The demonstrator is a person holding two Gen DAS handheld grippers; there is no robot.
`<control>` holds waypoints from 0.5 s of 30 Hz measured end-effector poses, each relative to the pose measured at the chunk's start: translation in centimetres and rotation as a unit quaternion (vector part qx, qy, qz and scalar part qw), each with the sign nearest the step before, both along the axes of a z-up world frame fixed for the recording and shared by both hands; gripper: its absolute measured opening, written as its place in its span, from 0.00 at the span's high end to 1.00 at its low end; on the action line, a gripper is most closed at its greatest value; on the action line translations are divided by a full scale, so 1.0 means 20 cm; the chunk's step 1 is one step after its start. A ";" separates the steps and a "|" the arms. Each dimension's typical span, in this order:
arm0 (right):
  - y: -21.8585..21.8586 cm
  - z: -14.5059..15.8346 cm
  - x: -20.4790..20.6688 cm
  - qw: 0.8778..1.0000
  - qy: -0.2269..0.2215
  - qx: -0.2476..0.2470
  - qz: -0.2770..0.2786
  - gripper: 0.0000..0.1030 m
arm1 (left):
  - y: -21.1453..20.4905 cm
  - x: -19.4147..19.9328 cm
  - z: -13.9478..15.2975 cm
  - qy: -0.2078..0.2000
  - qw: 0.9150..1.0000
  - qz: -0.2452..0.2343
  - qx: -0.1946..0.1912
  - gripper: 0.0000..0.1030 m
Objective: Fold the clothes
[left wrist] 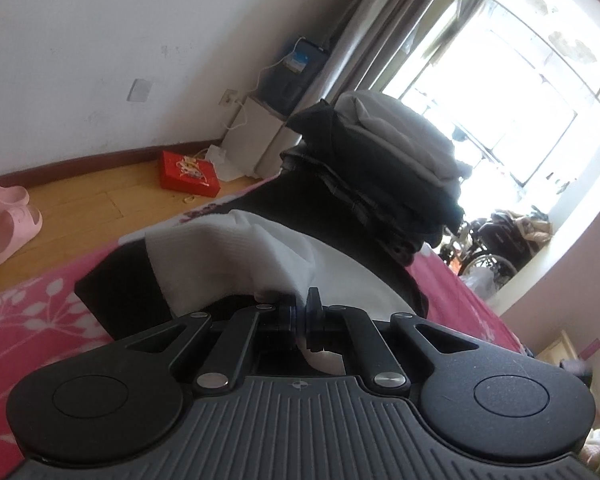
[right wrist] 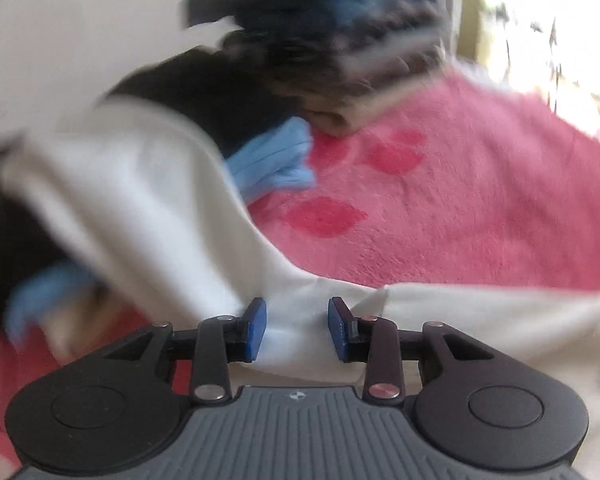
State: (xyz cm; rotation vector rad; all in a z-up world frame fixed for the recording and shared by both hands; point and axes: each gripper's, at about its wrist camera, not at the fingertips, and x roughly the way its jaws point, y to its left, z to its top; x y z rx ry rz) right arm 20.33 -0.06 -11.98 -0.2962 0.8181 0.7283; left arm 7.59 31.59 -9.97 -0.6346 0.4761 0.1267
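A white and black garment [left wrist: 236,248] lies on the pink bed cover [left wrist: 32,312]. My left gripper [left wrist: 302,308] is shut on a bunched fold of its white part, and a strip of that cloth shows behind the pads. In the blurred right wrist view the same white cloth [right wrist: 148,184] runs from the upper left down to my right gripper [right wrist: 298,322]. Its blue pads [right wrist: 257,328] stand apart, with white cloth in the gap, and I see no squeeze on it. A light blue cloth [right wrist: 272,160] lies beside the garment.
A stack of folded dark and grey clothes [left wrist: 384,160] stands on the bed behind the garment, also seen as the blurred stack [right wrist: 340,56]. On the wooden floor are a red box [left wrist: 188,176] and pink slippers [left wrist: 8,224]. A wheelchair [left wrist: 492,248] stands by the bright window.
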 end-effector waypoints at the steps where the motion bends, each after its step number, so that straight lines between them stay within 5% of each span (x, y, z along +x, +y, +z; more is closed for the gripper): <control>1: 0.02 -0.01 -0.03 1.000 -0.024 -0.010 0.010 0.64 | 0.00 0.00 0.00 0.000 1.000 -0.001 -0.001 0.98; 8: 0.06 0.05 0.07 0.993 -0.054 -0.040 0.092 0.54 | 0.02 0.01 -0.02 -0.002 1.000 -0.002 -0.011 0.98; 15: 0.23 0.11 0.19 0.969 -0.044 -0.086 0.226 0.50 | 0.03 0.02 -0.02 0.002 1.000 -0.005 -0.006 0.97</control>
